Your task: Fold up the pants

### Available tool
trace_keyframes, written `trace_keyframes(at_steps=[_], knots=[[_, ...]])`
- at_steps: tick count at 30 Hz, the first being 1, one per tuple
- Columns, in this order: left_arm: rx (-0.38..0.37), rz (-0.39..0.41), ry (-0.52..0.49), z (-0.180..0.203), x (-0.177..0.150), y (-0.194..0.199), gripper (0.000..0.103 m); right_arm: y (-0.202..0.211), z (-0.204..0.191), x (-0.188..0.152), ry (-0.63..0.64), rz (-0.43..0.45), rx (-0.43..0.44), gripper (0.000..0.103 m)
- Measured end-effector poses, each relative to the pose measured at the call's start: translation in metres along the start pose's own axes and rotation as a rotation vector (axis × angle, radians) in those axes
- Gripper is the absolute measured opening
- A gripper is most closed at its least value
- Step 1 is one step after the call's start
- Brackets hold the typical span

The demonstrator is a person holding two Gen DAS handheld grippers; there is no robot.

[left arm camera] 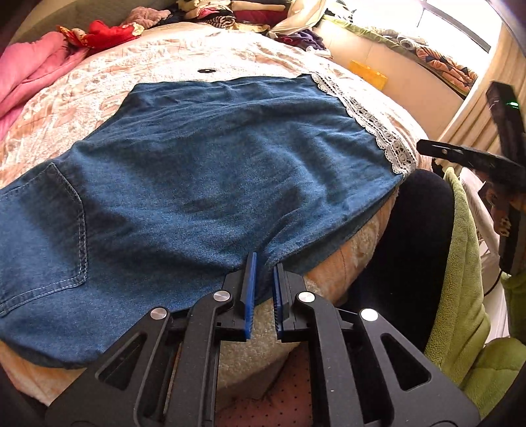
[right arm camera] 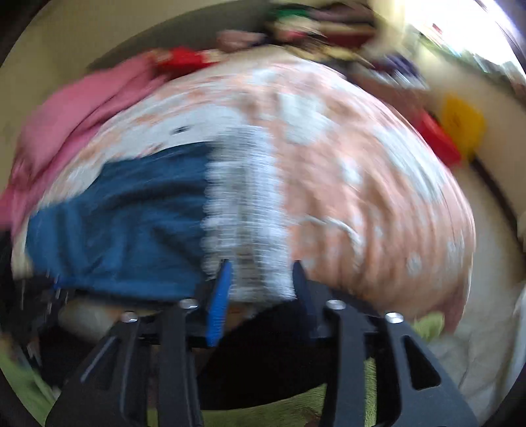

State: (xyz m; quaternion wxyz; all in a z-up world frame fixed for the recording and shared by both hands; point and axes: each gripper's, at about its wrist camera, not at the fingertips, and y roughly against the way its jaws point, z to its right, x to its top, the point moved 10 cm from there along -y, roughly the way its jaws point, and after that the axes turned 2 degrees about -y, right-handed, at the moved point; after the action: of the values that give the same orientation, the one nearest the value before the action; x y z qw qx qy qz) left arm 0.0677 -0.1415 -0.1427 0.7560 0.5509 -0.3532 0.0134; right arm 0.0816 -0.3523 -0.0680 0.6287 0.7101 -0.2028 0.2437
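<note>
Blue denim pants (left arm camera: 203,170) lie flat on the floral bedspread (left arm camera: 197,56), with a stitched back pocket (left arm camera: 42,230) at the left and a white lace hem (left arm camera: 368,118) at the right. My left gripper (left arm camera: 264,262) sits at the pants' near edge. Its blue pads are nearly together, with a puckered bit of denim pinched between the tips. The right wrist view is heavily blurred. There my right gripper (right arm camera: 261,266) stands open just over the near end of the lace hem (right arm camera: 243,203), the pads pressing on nothing. The denim (right arm camera: 125,223) lies to its left.
A pink blanket (left arm camera: 36,69), red cloth (left arm camera: 102,33) and a heap of clothes (left arm camera: 230,13) line the bed's far side. A yellow box (left arm camera: 368,74) stands by the low wall on the right. Green fleece (left arm camera: 460,262) and a dark shape (left arm camera: 411,246) are beside the bed's near edge.
</note>
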Motion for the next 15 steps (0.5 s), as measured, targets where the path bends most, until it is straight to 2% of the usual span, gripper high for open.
trace_keyframes(at_steps=[3, 5, 8, 10, 12, 14, 15], knots=[[-0.001, 0.0, 0.001, 0.0, 0.0, 0.0, 0.004, -0.003, -0.049, -0.008, 0.159, -0.02, 0.093, 0.043], [-0.003, 0.0, -0.001, 0.001, -0.001, 0.001, 0.005, -0.011, -0.076, -0.012, 0.218, -0.045, 0.147, 0.042], [-0.007, -0.01, -0.004, 0.002, -0.003, 0.001, 0.007, -0.026, -0.103, -0.01, 0.279, -0.071, 0.178, 0.042], [-0.01, -0.015, 0.001, 0.002, -0.006, 0.001, 0.008, -0.038, -0.109, -0.01, 0.299, -0.1, 0.167, 0.041], [-0.02, -0.017, 0.012, 0.002, -0.008, 0.003, 0.009, -0.056, -0.104, -0.02, 0.301, -0.174, 0.136, 0.041], [-0.034, -0.023, 0.025, 0.002, -0.011, 0.006, 0.017, -0.067, -0.094, -0.034, 0.291, -0.227, 0.119, 0.041], [-0.037, -0.027, 0.026, 0.002, -0.013, 0.008, 0.021, -0.065, -0.093, -0.036, 0.286, -0.21, 0.131, 0.041]])
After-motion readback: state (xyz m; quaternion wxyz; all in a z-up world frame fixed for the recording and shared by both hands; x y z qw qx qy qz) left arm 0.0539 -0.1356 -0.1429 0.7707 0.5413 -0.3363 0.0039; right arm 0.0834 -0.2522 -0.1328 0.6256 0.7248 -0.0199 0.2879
